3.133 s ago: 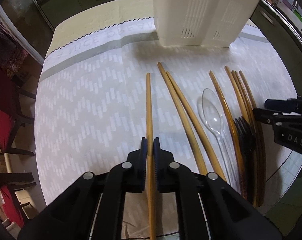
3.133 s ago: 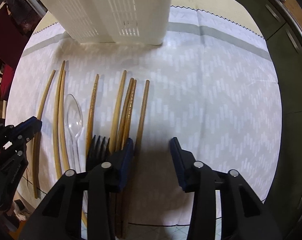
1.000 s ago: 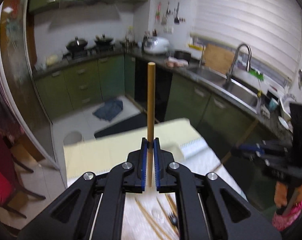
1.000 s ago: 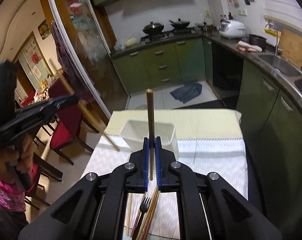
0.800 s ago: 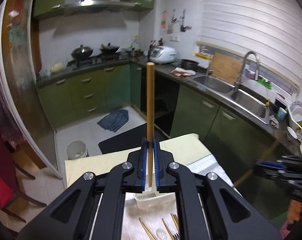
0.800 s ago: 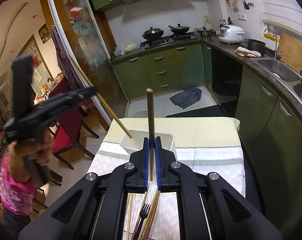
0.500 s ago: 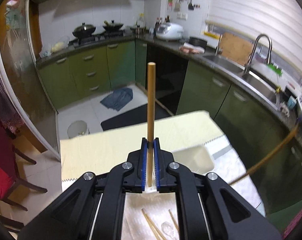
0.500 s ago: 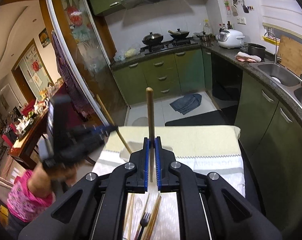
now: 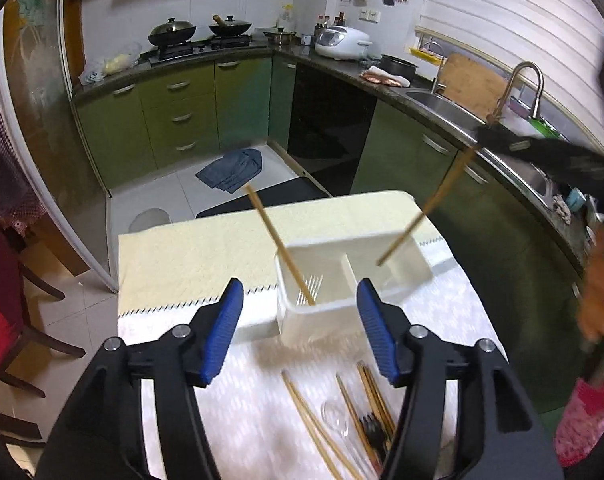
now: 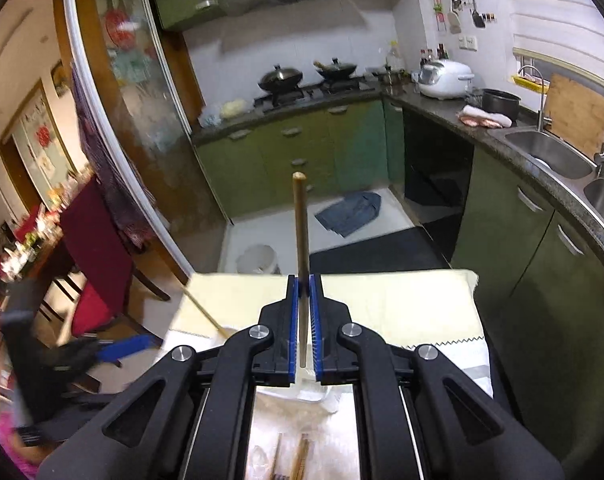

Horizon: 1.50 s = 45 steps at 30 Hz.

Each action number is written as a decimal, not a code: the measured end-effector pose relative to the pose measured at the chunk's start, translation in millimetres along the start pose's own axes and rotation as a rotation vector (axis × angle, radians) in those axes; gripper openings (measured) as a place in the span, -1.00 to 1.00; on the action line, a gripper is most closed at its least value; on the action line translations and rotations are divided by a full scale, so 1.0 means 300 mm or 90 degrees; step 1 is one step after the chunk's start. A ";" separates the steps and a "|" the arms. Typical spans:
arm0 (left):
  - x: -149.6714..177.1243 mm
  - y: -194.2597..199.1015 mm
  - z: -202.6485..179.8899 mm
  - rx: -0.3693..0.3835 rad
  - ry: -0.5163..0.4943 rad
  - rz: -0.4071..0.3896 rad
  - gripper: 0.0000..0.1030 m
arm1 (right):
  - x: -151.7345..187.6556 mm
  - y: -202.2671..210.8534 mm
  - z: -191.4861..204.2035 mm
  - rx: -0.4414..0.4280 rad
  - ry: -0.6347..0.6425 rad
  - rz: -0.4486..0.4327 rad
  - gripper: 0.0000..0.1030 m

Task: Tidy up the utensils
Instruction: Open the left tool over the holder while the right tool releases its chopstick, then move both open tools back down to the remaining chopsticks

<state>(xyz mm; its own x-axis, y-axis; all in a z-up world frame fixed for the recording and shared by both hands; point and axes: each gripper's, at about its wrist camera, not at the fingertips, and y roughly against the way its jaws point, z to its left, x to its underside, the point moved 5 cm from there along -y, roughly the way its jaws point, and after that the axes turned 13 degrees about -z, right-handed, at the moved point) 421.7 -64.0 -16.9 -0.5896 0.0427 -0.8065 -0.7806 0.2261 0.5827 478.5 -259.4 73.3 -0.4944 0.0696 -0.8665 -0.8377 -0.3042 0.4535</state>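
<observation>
My left gripper [image 9: 300,326] is open and empty above the white two-compartment utensil holder [image 9: 321,320]. A wooden chopstick [image 9: 280,250] stands tilted in the holder's left compartment. My right gripper [image 10: 305,320] is shut on another wooden chopstick [image 10: 300,228], held upright. In the left wrist view that chopstick [image 9: 425,216] points down toward the holder's right compartment, with the right gripper [image 9: 513,146] at upper right. Several chopsticks [image 9: 317,424], a clear plastic spoon [image 9: 335,418] and a black fork [image 9: 373,428] lie on the tablecloth [image 9: 262,400] near me.
The table stands in a kitchen with green cabinets [image 9: 182,108] and a sink [image 9: 441,106] at right. Red chairs [image 10: 98,260] stand at the left. A blue cloth [image 9: 232,166] lies on the floor beyond the table.
My left gripper opened and let go of its chopstick, which now stands in the holder's left compartment. My right gripper still holds its chopstick and has moved over the holder.
</observation>
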 end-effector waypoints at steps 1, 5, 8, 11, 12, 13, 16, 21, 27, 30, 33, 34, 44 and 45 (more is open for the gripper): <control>0.024 0.022 0.003 0.002 -0.003 0.007 0.18 | 0.024 -0.024 0.000 0.002 0.003 0.008 -0.87; 0.135 0.065 0.006 0.005 -0.011 0.046 0.19 | 0.119 -0.118 -0.003 0.010 0.014 0.044 -0.87; 0.247 0.057 0.020 0.006 0.002 0.094 0.19 | 0.176 -0.157 -0.004 0.012 0.020 0.066 -0.79; 0.354 0.024 0.034 0.001 0.015 0.142 0.19 | 0.202 -0.164 -0.004 0.013 0.025 0.073 -0.42; 0.389 0.005 0.037 -0.004 0.019 0.160 0.19 | 0.204 -0.159 -0.003 0.015 0.028 0.073 -0.42; 0.418 -0.013 0.039 -0.009 0.023 0.174 0.19 | 0.212 -0.141 0.002 0.015 0.030 0.070 -0.42; 0.495 -0.076 0.049 -0.030 0.031 0.213 0.19 | 0.215 -0.038 0.012 -0.001 0.028 0.040 -0.39; 0.610 -0.169 0.043 -0.056 0.040 0.276 0.19 | 0.296 0.162 -0.003 -0.014 0.033 0.014 -0.09; 0.671 -0.250 0.054 -0.103 0.052 0.327 0.15 | 0.502 0.243 -0.090 -0.021 0.015 0.083 -0.09; 0.678 -0.267 0.051 -0.118 0.048 0.336 0.13 | 0.573 0.256 -0.137 -0.022 0.003 0.103 -0.09; 0.692 -0.284 0.040 -0.124 0.052 0.348 0.13 | 0.618 0.265 -0.177 -0.023 -0.015 0.112 -0.09; 0.700 -0.289 0.035 -0.125 0.050 0.355 0.13 | 0.627 0.262 -0.192 -0.022 -0.020 0.114 -0.09; 0.699 -0.303 -0.041 -0.101 0.025 0.353 -0.63 | 0.771 0.118 -0.141 -0.026 0.010 0.232 -0.09; 0.699 -0.302 -0.040 -0.097 0.019 0.354 -0.66 | 0.803 0.089 -0.127 -0.029 0.010 0.256 -0.09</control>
<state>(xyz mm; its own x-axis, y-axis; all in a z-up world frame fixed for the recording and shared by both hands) 366.3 -87.2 -237.7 -0.9235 0.0876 -0.3735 -0.3718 0.0351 0.9276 345.9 -287.0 -131.4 -0.7762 -0.0779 -0.6256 -0.5676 -0.3454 0.7473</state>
